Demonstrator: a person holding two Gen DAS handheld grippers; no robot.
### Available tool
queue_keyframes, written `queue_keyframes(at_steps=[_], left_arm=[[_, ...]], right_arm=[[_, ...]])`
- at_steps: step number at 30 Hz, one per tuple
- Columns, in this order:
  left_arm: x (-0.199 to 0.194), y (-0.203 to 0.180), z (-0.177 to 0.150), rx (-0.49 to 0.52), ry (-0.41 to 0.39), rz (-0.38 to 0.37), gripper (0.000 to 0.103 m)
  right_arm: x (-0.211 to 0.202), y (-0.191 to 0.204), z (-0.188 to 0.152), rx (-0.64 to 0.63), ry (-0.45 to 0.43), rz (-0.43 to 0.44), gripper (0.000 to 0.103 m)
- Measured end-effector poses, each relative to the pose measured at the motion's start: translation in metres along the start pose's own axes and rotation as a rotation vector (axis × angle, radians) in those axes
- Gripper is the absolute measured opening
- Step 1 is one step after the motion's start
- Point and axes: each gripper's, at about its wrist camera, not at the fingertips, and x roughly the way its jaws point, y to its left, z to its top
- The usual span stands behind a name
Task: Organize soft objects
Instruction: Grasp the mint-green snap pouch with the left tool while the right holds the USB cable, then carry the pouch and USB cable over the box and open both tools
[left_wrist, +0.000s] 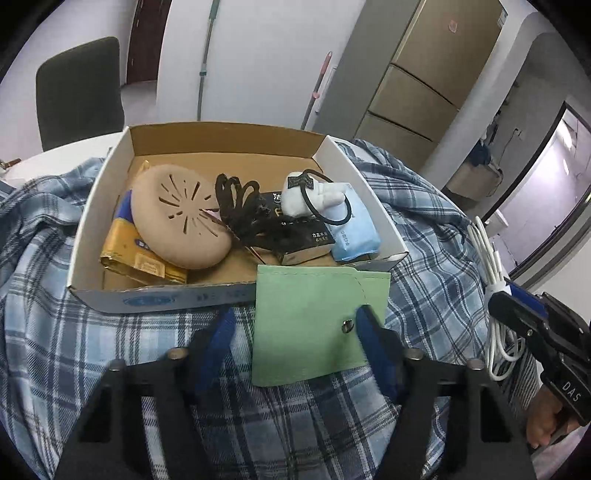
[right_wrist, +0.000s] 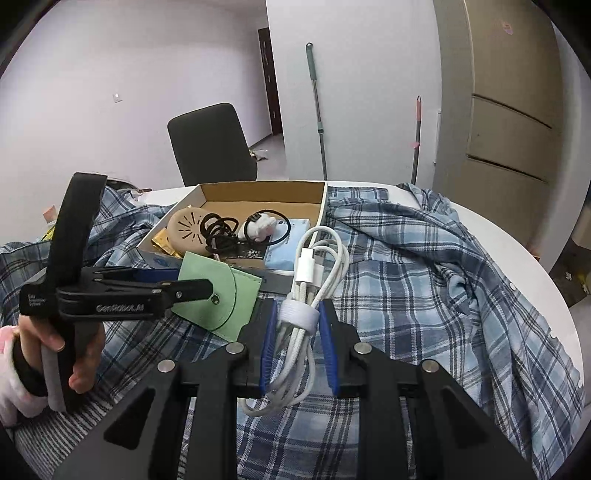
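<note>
A green snap pouch (left_wrist: 310, 321) leans over the front rim of a shallow cardboard box (left_wrist: 229, 136). My left gripper (left_wrist: 295, 325) is open around the pouch, its right finger against the pouch's flap side. The box holds a tan pad (left_wrist: 177, 218), black cord (left_wrist: 240, 206), a white plush (left_wrist: 306, 195), a blue tissue pack (left_wrist: 354, 236) and gold packets (left_wrist: 136, 254). My right gripper (right_wrist: 297, 317) is shut on a coiled white cable (right_wrist: 306, 295), held above the plaid cloth right of the box (right_wrist: 321, 206). The pouch also shows in the right wrist view (right_wrist: 218, 295).
A blue plaid shirt (right_wrist: 424, 280) covers the round white table (right_wrist: 546, 288). A dark chair (right_wrist: 210, 144) stands behind the table. Mop handles (right_wrist: 317, 110) lean on the wall, and a tan fridge (right_wrist: 509, 110) stands at the right.
</note>
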Motion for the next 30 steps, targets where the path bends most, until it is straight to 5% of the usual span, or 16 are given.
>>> queue_keyframes(at_steps=[9,14,19,24,30], left_arm=[[-0.027,-0.019,-0.006,0.073,-0.080,-0.055,0.018],[-0.060,-0.066,-0.024,0.305,-0.191,0.054,0.012],[-0.060,-0.100,-0.036,0.434,-0.156,0.159,0.012],[-0.045,-0.101,-0.029,0.377,-0.050,0.135,0.012],[-0.023,-0.083,-0.025,0.330,-0.031,0.147,0.012]], right_arm=[[0.006,-0.003,-0.002,0.016,0.029,0.000,0.022],[0.003,-0.002,-0.001,0.012,0.012,-0.017,0.022],[0.004,-0.002,-0.002,0.016,0.019,-0.034,0.022],[0.002,-0.003,-0.002,0.020,0.014,-0.036,0.022],[0.002,-0.003,-0.002,0.019,0.017,-0.030,0.022]])
